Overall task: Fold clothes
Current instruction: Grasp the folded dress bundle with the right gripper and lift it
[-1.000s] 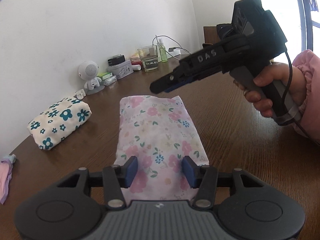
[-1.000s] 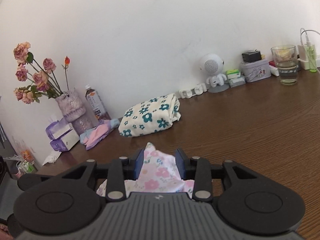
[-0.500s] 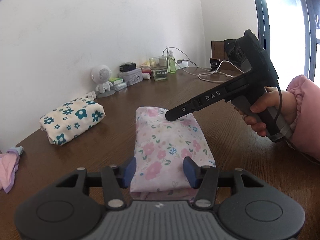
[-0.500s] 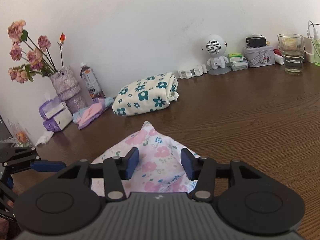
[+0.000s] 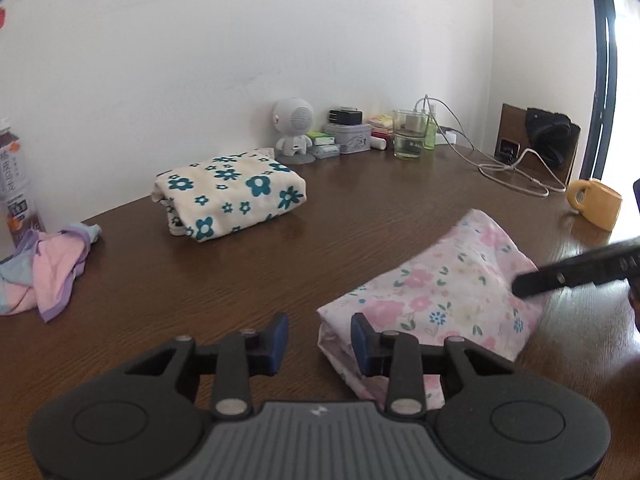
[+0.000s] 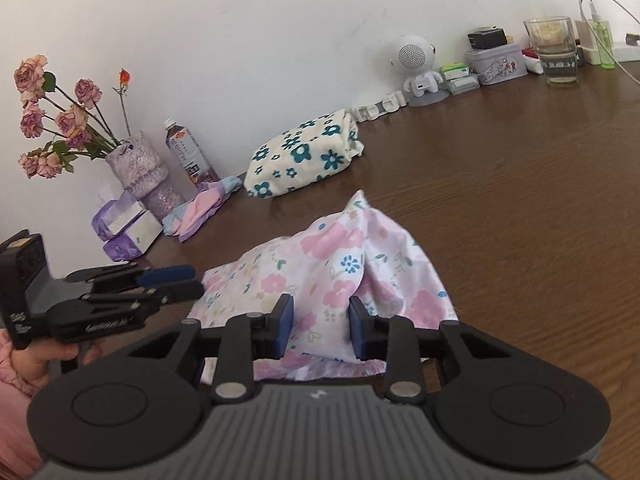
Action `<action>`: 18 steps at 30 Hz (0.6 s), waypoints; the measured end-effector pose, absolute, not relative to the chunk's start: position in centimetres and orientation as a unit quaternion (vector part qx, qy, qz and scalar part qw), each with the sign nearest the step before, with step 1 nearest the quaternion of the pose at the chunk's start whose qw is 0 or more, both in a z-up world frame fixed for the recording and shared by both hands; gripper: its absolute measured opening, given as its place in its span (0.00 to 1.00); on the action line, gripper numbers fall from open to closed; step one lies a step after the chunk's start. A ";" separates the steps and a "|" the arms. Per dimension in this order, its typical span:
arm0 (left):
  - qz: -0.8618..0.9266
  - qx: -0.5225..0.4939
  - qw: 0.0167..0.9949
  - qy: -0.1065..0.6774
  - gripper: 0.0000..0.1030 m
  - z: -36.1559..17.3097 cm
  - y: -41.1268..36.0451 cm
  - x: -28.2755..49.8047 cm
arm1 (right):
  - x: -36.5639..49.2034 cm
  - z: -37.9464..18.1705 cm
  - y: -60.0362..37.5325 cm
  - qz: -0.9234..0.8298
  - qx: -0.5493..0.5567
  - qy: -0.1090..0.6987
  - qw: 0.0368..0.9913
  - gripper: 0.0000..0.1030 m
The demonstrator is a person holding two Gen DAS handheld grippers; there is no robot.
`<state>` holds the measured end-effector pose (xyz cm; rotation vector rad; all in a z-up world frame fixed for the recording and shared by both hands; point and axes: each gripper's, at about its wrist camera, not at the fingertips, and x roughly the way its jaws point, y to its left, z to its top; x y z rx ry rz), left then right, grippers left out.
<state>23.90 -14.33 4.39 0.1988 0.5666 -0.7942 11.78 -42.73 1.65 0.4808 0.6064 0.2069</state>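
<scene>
The dark brown wooden table (image 5: 304, 240) runs under everything I see, butted against the white wall (image 5: 240, 40), with a broad bare stretch of wood between me and the far clutter.

The folded pink floral cloth (image 6: 320, 264) lies near my edge of the table. In my left view its long axis slants from low centre up toward the right, its far corner aimed at the yellow mug (image 5: 596, 204). In my right view one corner peaks upward.

The cream cloth bundle with teal flowers (image 5: 228, 196) sits folded nearer the wall, well apart from the pink one. A crumpled pink and lilac garment (image 5: 44, 272) lies beside the brown-labelled drink bottle (image 6: 188, 152), whose print is too small for me to read.

My right gripper (image 6: 318, 324) is closing, with pink cloth between its blue pads, though the pads are not yet pressing on it. My left gripper (image 5: 318, 344) is closing too, over bare wood, its right pad just at the cloth's near corner. Its black side carries raised lettering I cannot make out.

The white robot-shaped speaker (image 5: 294, 128) stands by the wall.
</scene>
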 end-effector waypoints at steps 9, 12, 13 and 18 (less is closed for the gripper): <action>-0.454 0.114 0.851 0.237 0.52 6.5 -13.9 21.1 | 6.5 4.3 -41.0 0.046 0.125 0.286 0.949 0.41; -0.488 0.157 0.832 0.213 0.52 6.5 -15.4 18.3 | 6.0 3.7 -42.0 0.016 0.114 0.300 0.947 0.41; -0.494 0.173 0.828 0.203 0.52 6.5 -16.1 17.3 | 5.9 3.5 -42.3 0.007 0.113 0.304 0.946 0.41; -0.506 0.265 0.809 0.142 0.52 5.6 -20.0 12.6 | 7.0 1.9 -43.4 0.003 0.126 0.315 0.941 0.25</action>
